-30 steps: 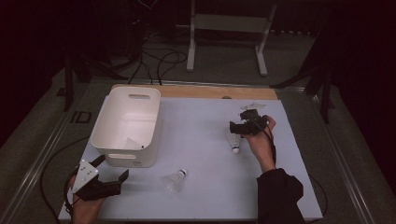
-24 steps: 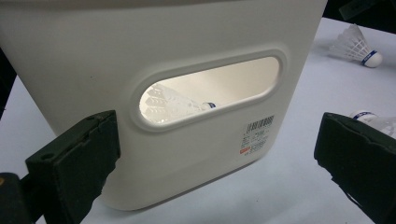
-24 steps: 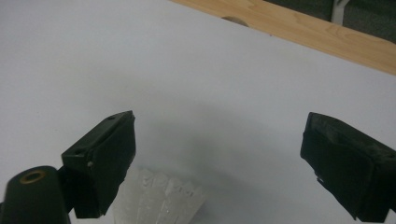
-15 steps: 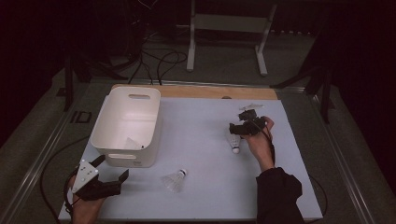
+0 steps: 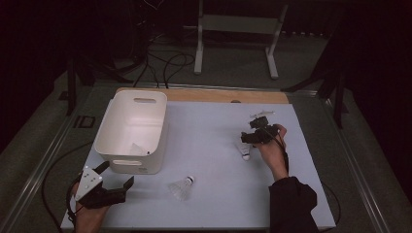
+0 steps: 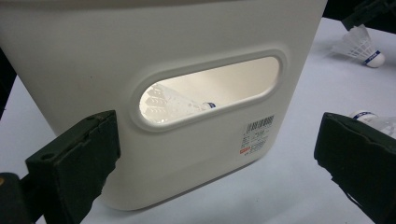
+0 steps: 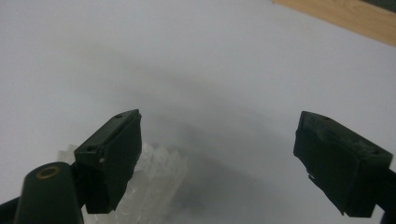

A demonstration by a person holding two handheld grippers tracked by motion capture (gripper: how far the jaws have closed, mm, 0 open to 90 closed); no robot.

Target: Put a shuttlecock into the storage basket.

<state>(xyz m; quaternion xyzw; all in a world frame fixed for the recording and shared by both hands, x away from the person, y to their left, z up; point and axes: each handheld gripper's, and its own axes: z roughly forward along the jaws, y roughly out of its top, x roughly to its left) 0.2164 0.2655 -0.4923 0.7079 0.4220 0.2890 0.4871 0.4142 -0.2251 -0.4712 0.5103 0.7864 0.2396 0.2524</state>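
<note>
Lining up your right gripper over the shuttlecock just beneath it, jaws wide and just closing a little, nothing gripped. Next you drop lower, centre the feathers between the pads, then squeeze. Your left gripper sits open beside the white bin.

Three shuttlecocks, one white bin, two claws.

Both hand-held grippers gape, right one just narrowing.

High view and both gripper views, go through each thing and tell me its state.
White plastic bin: upright, a shuttlecock inside.
White feather shuttlecock in the bin: lying on its side.
Shuttlecock in mid-table: on its side, untouched.
Shuttlecock under the right gripper: on the table, not gripped.
Right gripper: open, jaws just closing slightly.
Left gripper: open, empty.
</note>
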